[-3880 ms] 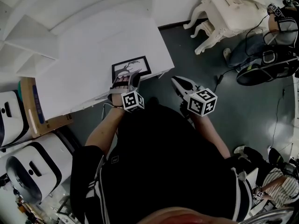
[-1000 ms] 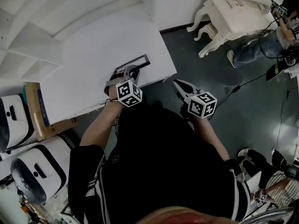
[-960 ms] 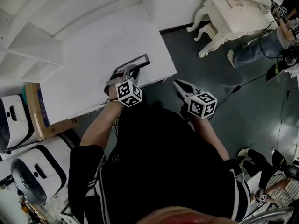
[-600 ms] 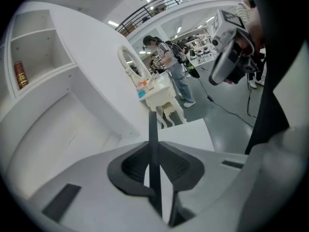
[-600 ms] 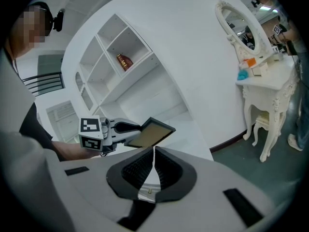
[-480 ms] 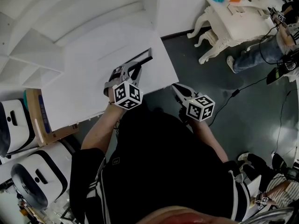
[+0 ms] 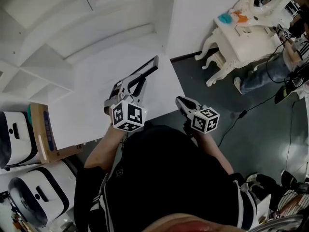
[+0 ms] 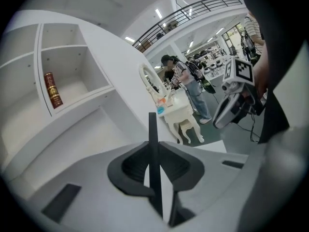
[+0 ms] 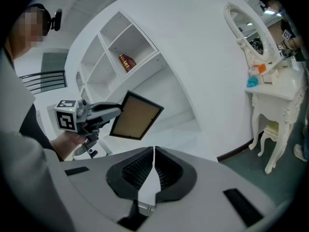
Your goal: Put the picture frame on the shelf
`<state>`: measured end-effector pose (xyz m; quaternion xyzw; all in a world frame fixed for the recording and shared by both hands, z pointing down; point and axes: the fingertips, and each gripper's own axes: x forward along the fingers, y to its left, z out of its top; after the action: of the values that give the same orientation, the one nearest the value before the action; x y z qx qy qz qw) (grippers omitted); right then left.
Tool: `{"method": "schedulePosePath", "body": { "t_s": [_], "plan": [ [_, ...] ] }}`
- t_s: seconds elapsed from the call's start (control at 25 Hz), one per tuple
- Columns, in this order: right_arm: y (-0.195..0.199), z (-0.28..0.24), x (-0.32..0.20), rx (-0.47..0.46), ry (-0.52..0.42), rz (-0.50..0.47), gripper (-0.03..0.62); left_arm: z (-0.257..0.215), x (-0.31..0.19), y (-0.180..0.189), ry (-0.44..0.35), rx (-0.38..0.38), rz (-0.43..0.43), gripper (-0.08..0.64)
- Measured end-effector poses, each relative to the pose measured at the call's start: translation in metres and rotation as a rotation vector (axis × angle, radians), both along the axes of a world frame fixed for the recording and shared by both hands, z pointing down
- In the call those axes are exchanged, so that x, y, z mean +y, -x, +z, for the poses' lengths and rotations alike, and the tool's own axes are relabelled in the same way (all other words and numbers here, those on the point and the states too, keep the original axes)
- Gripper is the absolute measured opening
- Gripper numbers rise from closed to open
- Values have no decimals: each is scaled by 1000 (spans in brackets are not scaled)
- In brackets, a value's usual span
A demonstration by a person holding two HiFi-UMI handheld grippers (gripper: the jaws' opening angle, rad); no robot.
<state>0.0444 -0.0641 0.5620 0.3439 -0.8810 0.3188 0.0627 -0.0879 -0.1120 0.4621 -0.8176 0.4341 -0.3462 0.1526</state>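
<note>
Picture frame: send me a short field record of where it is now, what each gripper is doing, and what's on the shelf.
frame: black-edged rectangular picture frame, tan backing toward the right gripper view, in the air over the white table
left gripper: shut on the frame's edge
right gripper: shut, empty, apart from the frame
shelf: white wall shelf unit, frame not yet on it
shelf contents: one reddish-brown book standing in a compartment

Overhead head view, gripper views share shelf (image 9: 105, 46)
</note>
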Motion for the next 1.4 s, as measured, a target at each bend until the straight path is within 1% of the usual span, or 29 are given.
{"method": "schedulePosePath", "body": {
  "t_s": [0.16, 0.4, 0.6, 0.8, 0.92, 1.08, 1.2, 1.32, 1.4],
  "plan": [
    [20, -8, -15, 0, -28, -28, 21, -36, -8, 8, -51, 18, -4, 65],
    [42, -19, -31, 9, -37, -54, 22, -89, -23, 18, -130, 0, -1, 66],
    [56, -31, -40, 33, -30, -66, 22, -128, -29, 36, -165, 39, -33, 66],
    [78, -34, -52, 26, -23, -139, 22, -153, -30, 39, -196, 43, -51, 65],
    [84, -37, -61, 19, -28, -198, 21, -168, -32, 37, -219, 58, -80, 66],
    [77, -37, -79, 30, -40, -299, 22, -187, -38, 25, -253, 66, -120, 66],
    [59, -36, -93, 55, -48, -365, 22, -198, -45, 13, -270, 80, -154, 64],
    [39, -35, -112, 61, -47, -389, 22, -208, -52, -2, -284, 95, -177, 66],
    [34, -35, -122, 47, -43, -399, 22, -216, -56, -10, -292, 96, -189, 66]
  ]
}}
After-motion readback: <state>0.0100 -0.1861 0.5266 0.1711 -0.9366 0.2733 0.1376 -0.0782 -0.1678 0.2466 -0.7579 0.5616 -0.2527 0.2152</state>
